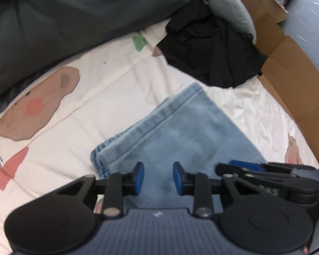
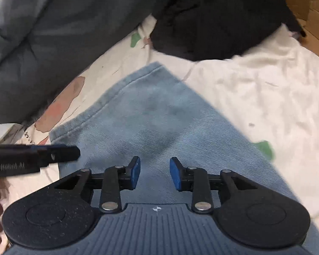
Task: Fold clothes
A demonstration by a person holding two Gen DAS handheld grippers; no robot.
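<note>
Both tools hang spread and empty: left tool (image 1: pixel 158 177), right tool (image 2: pixel 154 174). Neither bears writing clear enough to read. Beneath them, folded pale-blue jeans (image 2: pixel 151 114) lie on the bed's cartoon-print sheet (image 1: pixel 108 89); a black garment (image 1: pixel 210 48) is heaped beyond.

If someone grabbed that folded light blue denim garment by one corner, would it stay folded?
Probably not: the folded light blue denim garment is soft stacked layers, so they would likely droop apart. Thick seams suggest it is fairly heavy. Its twill weave probably grips rather than slips.
</note>
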